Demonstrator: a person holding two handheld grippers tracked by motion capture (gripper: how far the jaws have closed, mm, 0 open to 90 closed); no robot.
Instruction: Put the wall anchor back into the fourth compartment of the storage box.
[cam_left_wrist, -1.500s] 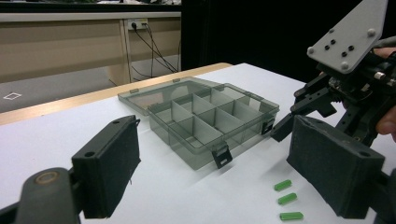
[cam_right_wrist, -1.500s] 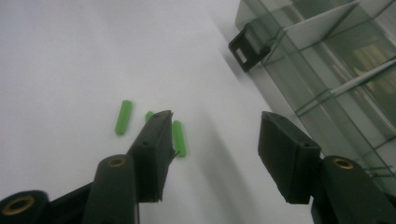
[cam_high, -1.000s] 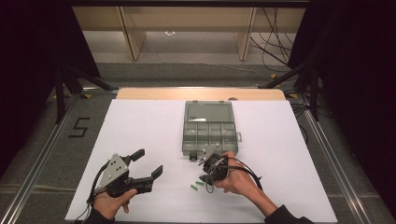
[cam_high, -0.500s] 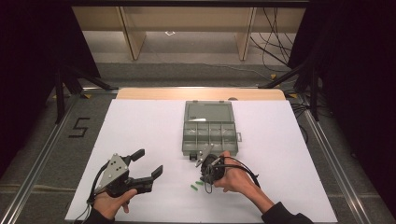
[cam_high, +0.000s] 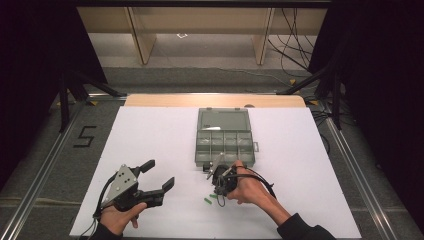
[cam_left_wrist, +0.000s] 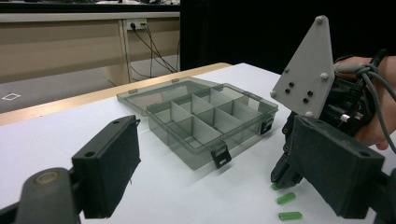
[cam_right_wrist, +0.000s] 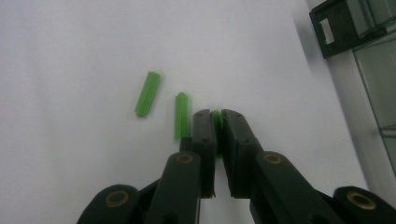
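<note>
Three small green ribbed plugs are on the white table in front of the open clear compartment box (cam_high: 225, 145). My right gripper (cam_right_wrist: 215, 116) points down at the table. Its jaws have just been closing and are now shut on one green plug (cam_right_wrist: 216, 122), which shows between the pads. Two loose plugs (cam_right_wrist: 148, 93) (cam_right_wrist: 181, 114) lie just left of its tips. In the high view the right gripper (cam_high: 216, 192) stands over the plugs (cam_high: 207, 201). My left gripper (cam_high: 160, 174) is held at the lower left, open, with nothing between its jaws.
The box (cam_left_wrist: 210, 116) has several empty compartments, its lid (cam_high: 223, 120) lies flat behind it and two black latches (cam_left_wrist: 220, 156) are on its front. A wooden strip (cam_high: 215, 100) borders the table's far edge. Cables lie on the floor beyond.
The right hand has shifted slightly left and down onto the green plugs. The left gripper has kept still.
</note>
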